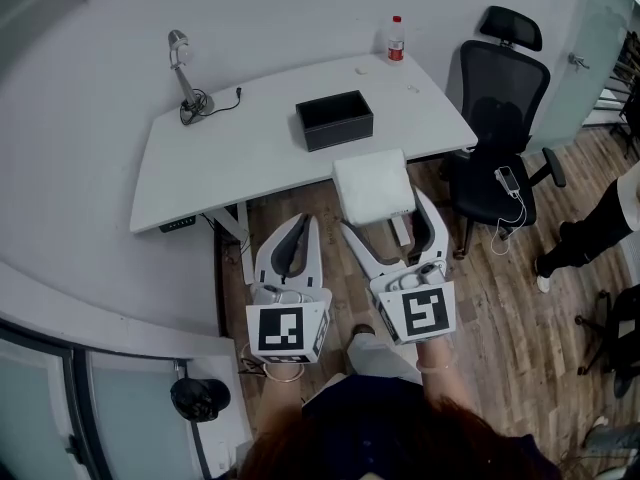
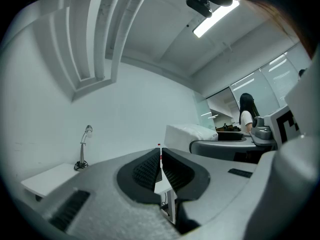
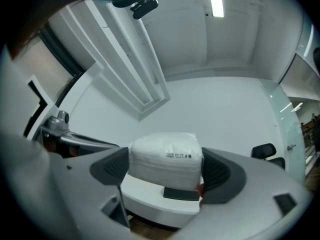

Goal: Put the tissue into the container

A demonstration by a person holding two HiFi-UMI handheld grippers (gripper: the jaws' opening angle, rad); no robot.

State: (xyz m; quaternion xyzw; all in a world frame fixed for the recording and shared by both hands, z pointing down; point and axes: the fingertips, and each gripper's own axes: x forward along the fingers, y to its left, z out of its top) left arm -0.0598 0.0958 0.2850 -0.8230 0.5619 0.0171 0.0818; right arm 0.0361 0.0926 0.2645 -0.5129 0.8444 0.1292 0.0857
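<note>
Tissue pack (image 1: 372, 188): a white, soft-wrapped block with a printed date on its face. It is held in the air on your side of the container (image 1: 334, 119), just off the bench (image 1: 230, 158) edge nearest you.
Right gripper (image 1: 384, 212): its jaws are clamped on the pack's two opposite sides, and the dark pads press into the wrap.
Left gripper (image 1: 298, 226): its jaws are pressed together with nothing between them. It hangs further back from the container than the right one, and to its left.
Key relation: the container lies ahead of the pack and slightly to its left, with its open top facing up. Your right gripper is the nearer one and already carries the load.
Long axis: the pack's wider span seems to run from jaw to jaw, roughly parallel to the container's long side, so you probably need little twist.
Next move, as I judge it: push forward and a touch left, lift over the near wall, then lower the pack in.
Fit: the pack looks close to the opening in width, so watch its corners on the rim.
Bench surface: white, smooth and mostly bare. A desk lamp (image 1: 185, 78) stands far left of the container and a bottle (image 1: 396, 40) stands behind it to the right.
Room: wooden floor (image 1: 500, 298), an office chair (image 1: 500, 128) right of the container, and a person (image 1: 600, 228) beyond the chair.
</note>
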